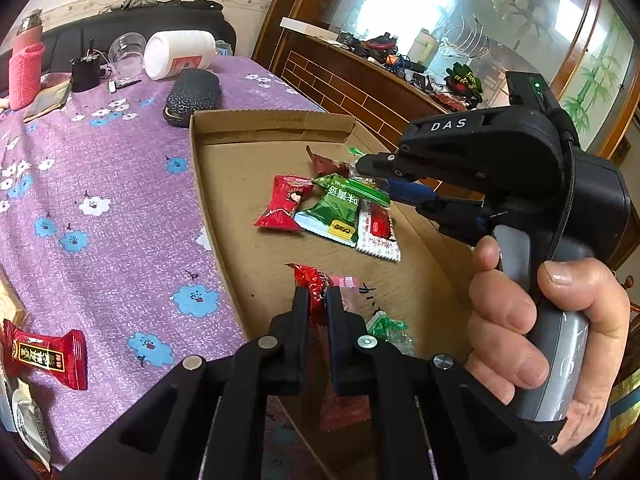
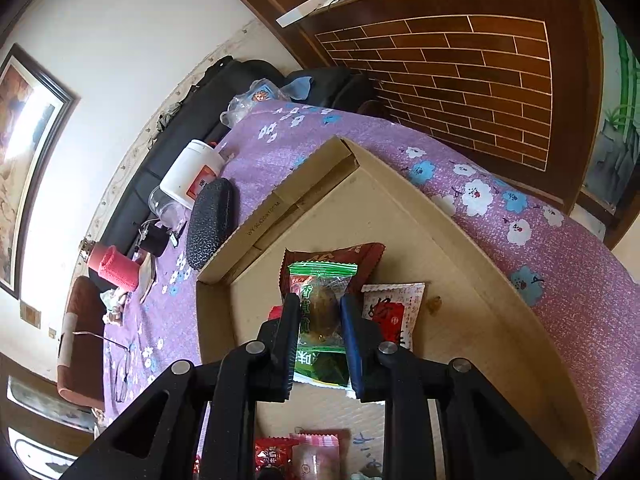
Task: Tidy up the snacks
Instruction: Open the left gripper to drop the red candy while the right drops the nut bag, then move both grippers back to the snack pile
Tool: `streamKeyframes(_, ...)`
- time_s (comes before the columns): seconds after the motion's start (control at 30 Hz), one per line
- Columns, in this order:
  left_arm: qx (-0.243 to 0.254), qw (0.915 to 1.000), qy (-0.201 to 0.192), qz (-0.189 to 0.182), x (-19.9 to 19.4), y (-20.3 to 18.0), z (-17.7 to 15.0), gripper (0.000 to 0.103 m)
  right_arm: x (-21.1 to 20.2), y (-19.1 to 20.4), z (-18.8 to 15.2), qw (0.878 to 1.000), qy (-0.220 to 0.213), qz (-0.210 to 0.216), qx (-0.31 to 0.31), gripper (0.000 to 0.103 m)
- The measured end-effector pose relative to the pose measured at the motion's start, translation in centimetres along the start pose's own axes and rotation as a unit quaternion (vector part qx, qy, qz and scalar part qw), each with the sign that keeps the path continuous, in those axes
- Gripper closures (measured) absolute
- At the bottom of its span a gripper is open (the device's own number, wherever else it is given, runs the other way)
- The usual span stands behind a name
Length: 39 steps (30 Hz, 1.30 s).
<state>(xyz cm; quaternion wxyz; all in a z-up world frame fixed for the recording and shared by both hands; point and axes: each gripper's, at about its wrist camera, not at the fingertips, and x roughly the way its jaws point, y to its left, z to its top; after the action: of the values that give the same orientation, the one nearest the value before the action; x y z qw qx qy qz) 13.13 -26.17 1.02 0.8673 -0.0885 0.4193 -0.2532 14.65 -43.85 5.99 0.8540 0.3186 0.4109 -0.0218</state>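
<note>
The green packet (image 2: 320,364) is mostly hidden behind the claw fingers (image 2: 288,344). A pale wrapper (image 1: 28,420) is cut off by the left edge; shelf clutter (image 1: 400,56) is too blurred to identify.

Soft daylight fills both fisheye views. Glare whitens the glass cabinet door (image 1: 460,12) and the framed picture (image 2: 24,152). Straight lines bow strongly toward dark, vignetted corners. Shadows are faint; the centre is sharp, the edges slightly smeared.

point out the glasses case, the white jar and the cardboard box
glasses case (image 1: 192,96), left wrist view, middle of its lid
white jar (image 1: 180,54), left wrist view, its side
cardboard box (image 2: 460,220), right wrist view, its wall
</note>
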Motion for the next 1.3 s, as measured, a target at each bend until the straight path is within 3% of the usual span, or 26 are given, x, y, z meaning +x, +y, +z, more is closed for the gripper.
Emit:
streamKeyframes(0.23,-0.005,1.0,-0.008,0.001,-0.5,-0.1,0.1,0.074,-0.5,0.1,0.0,1.0,-0.013,-0.012,0.0,0.071)
streamKeyframes(0.5,-0.005,0.999,-0.04,0.019,-2.1,-0.3,0.6,0.073,-2.8,0.9,-0.1,0.997,-0.07,-0.015,-0.012,0.07)
streamKeyframes(0.6,-0.011,0.9984,-0.051,0.024,-2.7,-0.1,0.9,0.073,-3.4,1.7,-0.3,0.996,-0.083,0.006,-0.021,0.07)
streamKeyframes(0.9,-0.014,0.9966,-0.067,0.046,-4.5,-0.2,1.7,0.073,-3.4,4.0,-1.0,0.994,-0.087,0.026,-0.066,0.068)
streamKeyframes(1.3,-0.018,0.9937,-0.047,0.1,-9.5,2.3,1.3,0.07,-2.5,5.6,-2.0,0.991,-0.075,0.036,-0.102,0.067)
